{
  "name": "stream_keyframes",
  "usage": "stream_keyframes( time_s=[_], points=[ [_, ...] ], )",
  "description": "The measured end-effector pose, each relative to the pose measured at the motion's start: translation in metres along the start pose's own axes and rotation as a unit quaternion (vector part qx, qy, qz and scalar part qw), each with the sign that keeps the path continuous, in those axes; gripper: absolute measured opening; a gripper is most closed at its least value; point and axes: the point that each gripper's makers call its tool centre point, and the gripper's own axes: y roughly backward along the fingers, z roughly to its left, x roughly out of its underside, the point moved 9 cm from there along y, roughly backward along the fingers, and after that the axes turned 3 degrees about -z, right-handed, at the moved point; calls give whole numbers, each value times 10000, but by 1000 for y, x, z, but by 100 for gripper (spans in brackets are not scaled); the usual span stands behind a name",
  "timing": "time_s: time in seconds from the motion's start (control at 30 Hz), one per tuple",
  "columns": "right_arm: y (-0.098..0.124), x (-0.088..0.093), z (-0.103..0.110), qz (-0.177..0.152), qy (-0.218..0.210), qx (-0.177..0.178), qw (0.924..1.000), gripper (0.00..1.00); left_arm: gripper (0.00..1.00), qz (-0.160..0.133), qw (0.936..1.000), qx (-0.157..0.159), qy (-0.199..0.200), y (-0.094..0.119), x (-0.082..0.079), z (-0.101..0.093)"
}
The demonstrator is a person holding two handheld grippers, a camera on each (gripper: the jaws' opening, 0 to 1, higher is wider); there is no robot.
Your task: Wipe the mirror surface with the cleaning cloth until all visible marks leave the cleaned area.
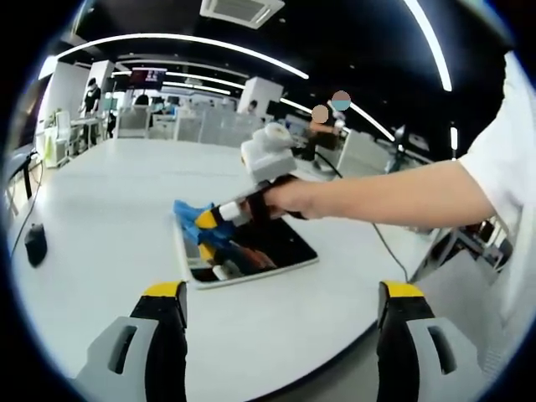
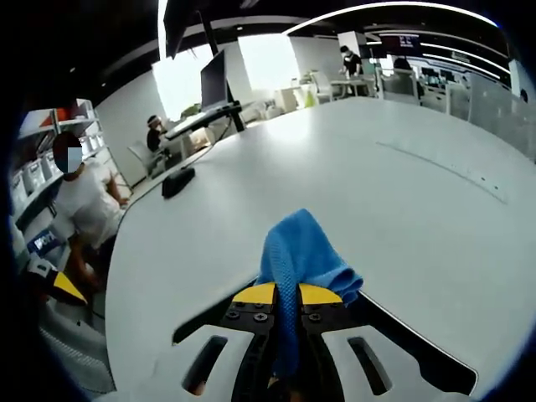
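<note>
In the right gripper view, the right gripper (image 2: 286,295) has its yellow-tipped fingers (image 2: 255,294) pressed together on a bright blue microfibre cleaning cloth (image 2: 303,251). The cloth is pinched between the tips and bunches up just beyond them over the broad white counter (image 2: 352,176).

The left gripper view shows the same gripper from the side (image 1: 203,219), held in a person's hand (image 1: 289,199). The blue cloth (image 1: 194,219) at its tip rests against the far left part of a flat rectangular mirror with a white frame (image 1: 289,244), which lies face up on the counter (image 1: 100,209). The mirror's dark glass reflects the cloth and the gripper.

The left gripper (image 1: 280,306) has its fingers (image 1: 166,314) spread wide apart, holding nothing. They stand at the near edge of the counter, well apart from the mirror, which lies ahead and between them.

Farther out on the counter, a small black computer mouse (image 1: 35,243) lies to the left in the left gripper view, and a dark object (image 2: 177,180) lies near the counter's edge in the right gripper view. Beyond it a seated person in a white shirt (image 2: 84,205) is at the left. No writing or brand can be read.
</note>
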Motion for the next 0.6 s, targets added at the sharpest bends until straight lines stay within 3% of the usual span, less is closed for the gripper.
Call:
stream_keyframes(
  time_s=[0.6],
  points=[
    [7, 2, -10, 48, -11, 99, 9999, 3, 95, -25, 10000, 2, 8, 0, 0, 0]
  ],
)
